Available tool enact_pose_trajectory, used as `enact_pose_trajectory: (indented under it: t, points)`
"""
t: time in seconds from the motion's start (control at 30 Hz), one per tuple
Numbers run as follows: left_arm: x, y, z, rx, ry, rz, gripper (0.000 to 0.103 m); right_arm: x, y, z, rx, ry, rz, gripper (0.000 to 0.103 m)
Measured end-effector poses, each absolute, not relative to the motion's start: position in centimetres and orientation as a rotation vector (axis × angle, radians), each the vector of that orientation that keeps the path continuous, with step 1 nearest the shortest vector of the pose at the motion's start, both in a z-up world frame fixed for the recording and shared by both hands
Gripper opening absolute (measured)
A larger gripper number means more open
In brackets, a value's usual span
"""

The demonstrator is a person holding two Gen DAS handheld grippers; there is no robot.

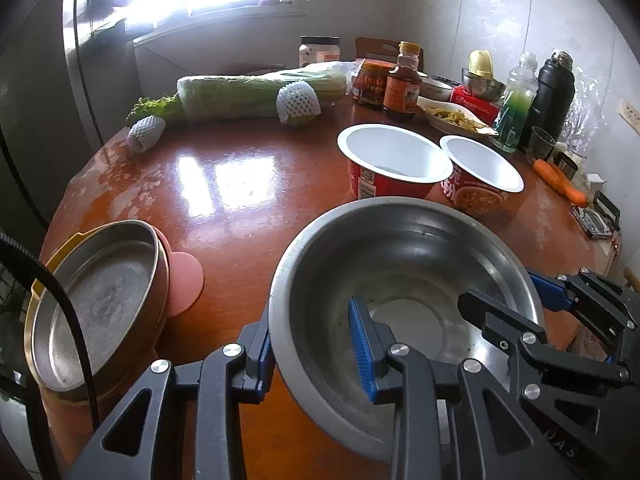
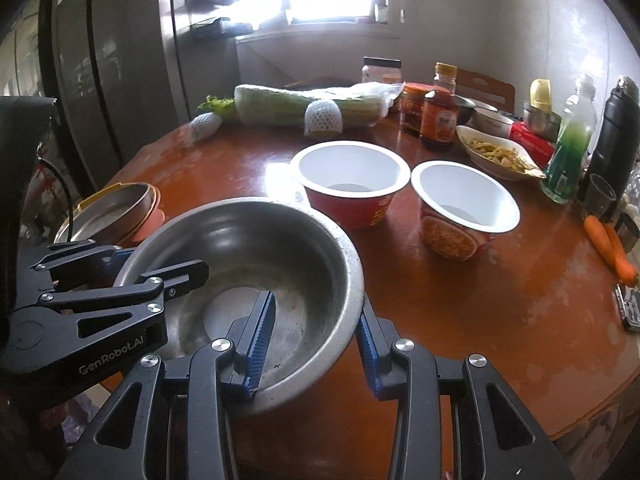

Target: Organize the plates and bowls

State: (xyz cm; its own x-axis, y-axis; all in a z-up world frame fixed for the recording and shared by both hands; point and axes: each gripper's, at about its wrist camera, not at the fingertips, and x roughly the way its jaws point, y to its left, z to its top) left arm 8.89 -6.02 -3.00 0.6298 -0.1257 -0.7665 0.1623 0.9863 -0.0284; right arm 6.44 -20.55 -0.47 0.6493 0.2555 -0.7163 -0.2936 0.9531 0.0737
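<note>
**A:** Steel, that big bowl point(image 1: 404, 280), and both tools have it. The left gripper point(image 1: 316, 344) has its fingers narrowed on the near-left rim, one blue pad inside the bowl and one outside the wall. The right gripper point(image 2: 316, 344) does the same on the opposite rim.

**B:** So neither is empty or wide?

**A:** No. Each is pinched onto the thin rim, and the bowl sits between the two tools at the near edge of the counter point(image 1: 224, 184). Whether its base is resting on the wood or just clear of it, I cannot tell.

**B:** Where would it go?

**A:** My guess is the stack at the left: a shallow steel plate point(image 1: 100, 300) lying tilted on a yellow dish and a pink one. Seen from the left wrist camera, that stack is just left of the bowl, so the left hand is the nearer one and the right would trail across.

**B:** And the other bowls?

**A:** Two empty red noodle cups point(image 2: 352, 178) stand side by side beyond the steel bowl, well apart from the stack. The bowl is round, so no long axis matters; what counts is that the carry runs sideways to the left, and both rims must stay level.

**B:** Risk?

**A:** The bowl is wider than the plate, so I judge it may sit badly on top.
</note>
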Motion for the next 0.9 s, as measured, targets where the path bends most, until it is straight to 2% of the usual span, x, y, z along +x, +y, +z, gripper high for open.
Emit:
enact_pose_trajectory:
  t: [0.9]
  points:
    - [10.2,-6.6,-4.6,0.042,0.883,-0.161,0.034,7.5,-21.3,-2.3,0.004,0.839,0.308,0.043]
